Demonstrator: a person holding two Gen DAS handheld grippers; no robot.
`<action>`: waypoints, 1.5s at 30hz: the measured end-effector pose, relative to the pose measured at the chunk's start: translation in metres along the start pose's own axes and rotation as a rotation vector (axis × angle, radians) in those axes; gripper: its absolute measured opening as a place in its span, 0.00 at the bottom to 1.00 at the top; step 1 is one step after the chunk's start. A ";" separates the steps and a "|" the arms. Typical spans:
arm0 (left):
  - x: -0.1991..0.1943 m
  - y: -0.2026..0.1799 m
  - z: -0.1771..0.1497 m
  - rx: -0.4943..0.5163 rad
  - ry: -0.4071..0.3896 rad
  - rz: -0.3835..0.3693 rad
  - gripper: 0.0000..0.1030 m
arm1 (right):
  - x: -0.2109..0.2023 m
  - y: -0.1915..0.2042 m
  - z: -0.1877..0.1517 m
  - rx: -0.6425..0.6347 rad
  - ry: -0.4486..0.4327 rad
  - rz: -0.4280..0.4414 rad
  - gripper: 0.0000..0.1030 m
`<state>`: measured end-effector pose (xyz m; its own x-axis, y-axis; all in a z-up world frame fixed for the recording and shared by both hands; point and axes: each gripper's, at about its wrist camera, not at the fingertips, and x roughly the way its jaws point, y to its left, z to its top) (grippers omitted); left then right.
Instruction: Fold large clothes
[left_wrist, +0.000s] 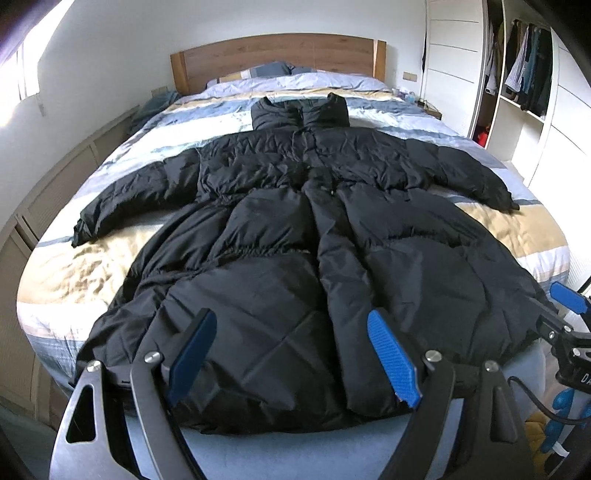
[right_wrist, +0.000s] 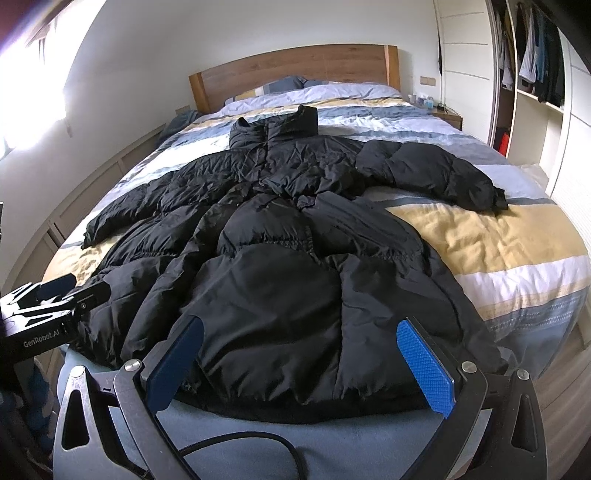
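Observation:
A long black puffer coat (left_wrist: 295, 236) lies flat and front up on the bed, collar toward the headboard, both sleeves spread out to the sides; it also shows in the right wrist view (right_wrist: 280, 258). My left gripper (left_wrist: 291, 354) is open and empty, hovering over the hem at the foot of the bed. My right gripper (right_wrist: 299, 362) is open and empty, over the right part of the hem. The right gripper also shows at the right edge of the left wrist view (left_wrist: 569, 314), and the left gripper at the left edge of the right wrist view (right_wrist: 62, 295).
The bed (left_wrist: 92, 258) has a striped blue, white and yellow cover and a wooden headboard (left_wrist: 277, 55). An open wardrobe (left_wrist: 524, 74) with hanging clothes stands at the right. A nightstand (right_wrist: 443, 110) with small items is beside the headboard. A low cabinet (left_wrist: 44, 199) runs along the left wall.

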<state>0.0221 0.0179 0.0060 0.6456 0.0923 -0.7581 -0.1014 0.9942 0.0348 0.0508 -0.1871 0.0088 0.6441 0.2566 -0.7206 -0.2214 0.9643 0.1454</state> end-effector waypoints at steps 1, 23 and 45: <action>0.001 0.001 0.000 -0.001 0.005 -0.001 0.82 | 0.001 0.000 0.000 0.000 0.002 0.000 1.00; 0.015 0.024 0.022 -0.044 0.034 0.039 0.82 | 0.018 0.001 0.028 -0.021 0.039 -0.011 1.00; -0.012 0.104 0.194 -0.129 -0.214 0.052 0.82 | 0.012 -0.028 0.230 0.075 -0.270 0.017 1.00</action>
<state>0.1504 0.1310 0.1454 0.7812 0.1667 -0.6017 -0.2257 0.9739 -0.0232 0.2335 -0.1959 0.1520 0.8147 0.2716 -0.5124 -0.1859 0.9592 0.2129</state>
